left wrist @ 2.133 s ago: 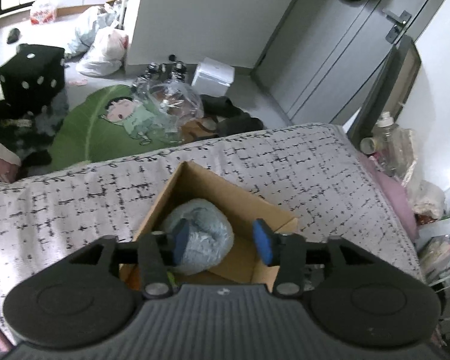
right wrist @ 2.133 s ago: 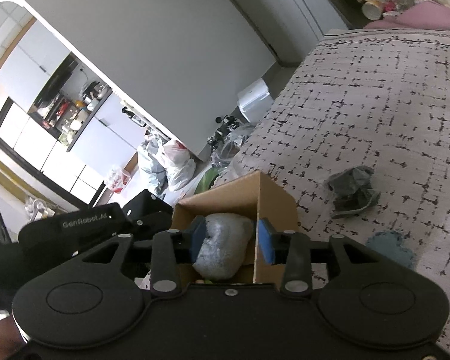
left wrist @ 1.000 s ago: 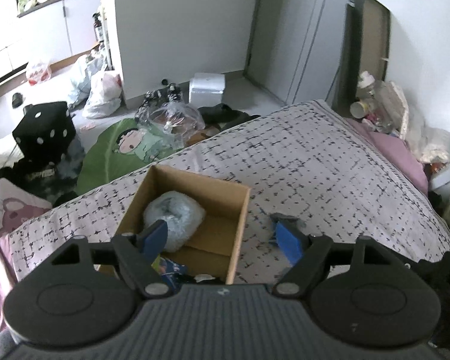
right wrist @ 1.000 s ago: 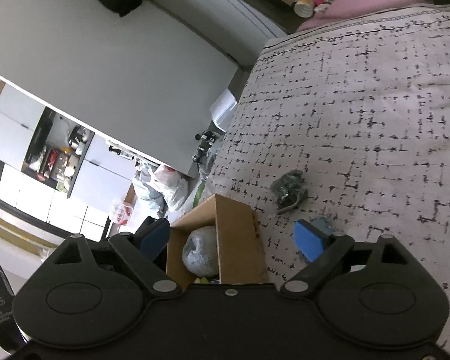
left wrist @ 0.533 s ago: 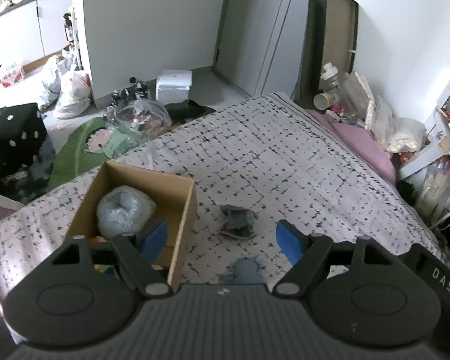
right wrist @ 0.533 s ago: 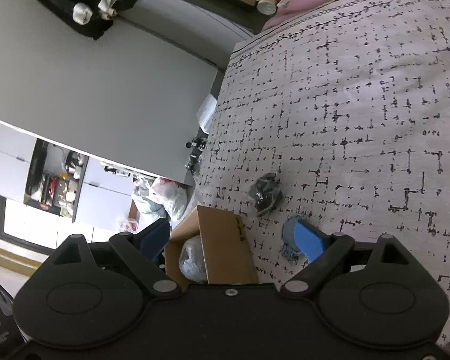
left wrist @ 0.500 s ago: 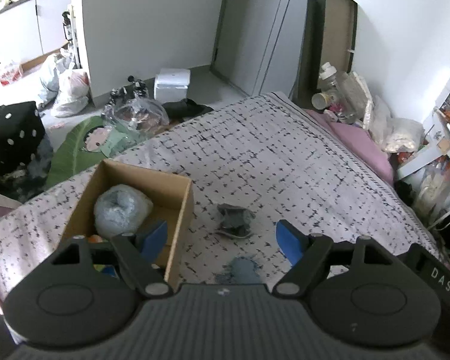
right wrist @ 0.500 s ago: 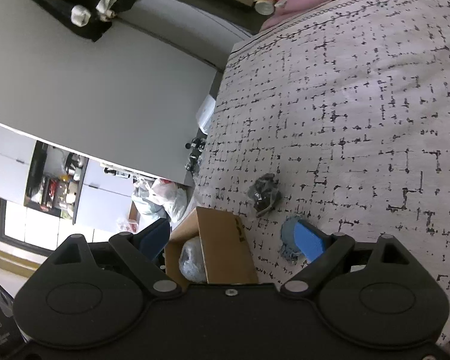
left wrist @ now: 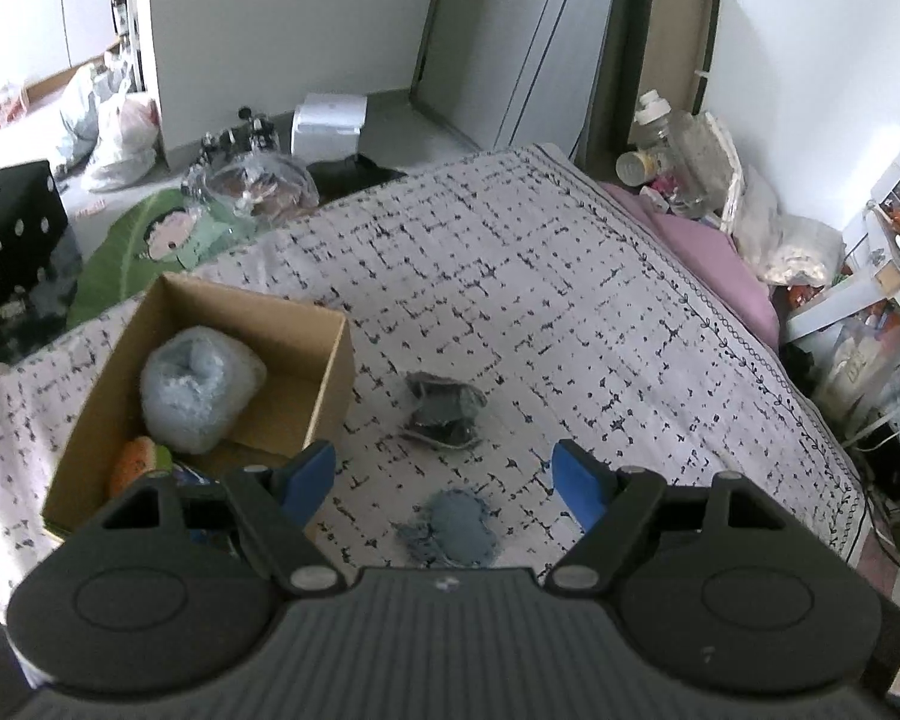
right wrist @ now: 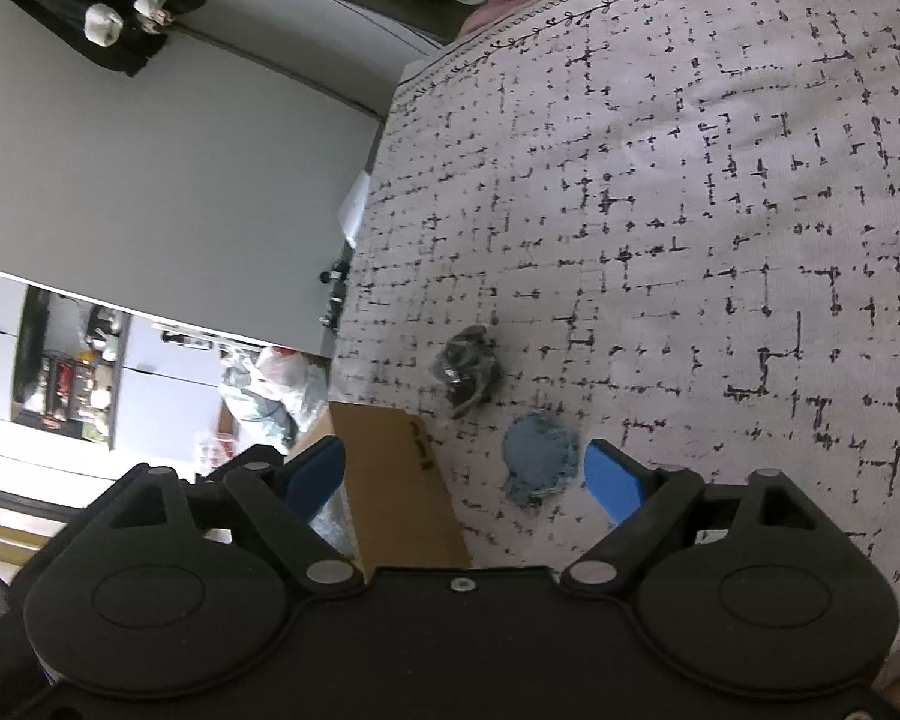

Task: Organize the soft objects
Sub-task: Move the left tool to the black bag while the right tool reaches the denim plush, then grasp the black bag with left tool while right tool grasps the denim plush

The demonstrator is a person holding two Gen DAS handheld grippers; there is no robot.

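Both claws hang spread wide and empty above the bed. The left gripper [left wrist: 441,471] frames the two loose pieces that lie out on the patterned bedspread [left wrist: 570,300]; the right gripper [right wrist: 465,474] looks along the bed with the same two pieces near the bottom middle of its view.

The cardboard box [left wrist: 330,372] sits at the left of the left-wrist view. Inside it a pale blue bundle wrapped in clear plastic [left wrist: 198,381] fills the middle, and something orange and green [left wrist: 141,462] peeks out at the lower left corner of the box; I cannot tell what that is.

Still outside the box are a dark crumpled cloth [left wrist: 444,414], just right of the box wall in the centre of the frame, and a flat blue round piece with a frayed edge [left wrist: 459,531], low in the frame, partly hidden by the gripper body. In the right-wrist view the dark cloth [right wrist: 468,375] lies just above the blue round piece [right wrist: 540,456], both beside the box [right wrist: 402,480].

I judge both to be light and limp. The dark one is bunched up, so its raised folds offer an easy pinch from above. The blue one lies flat against the cover; a claw would probably need to press down and catch its ragged rim, and may grab the bedspread along with it.
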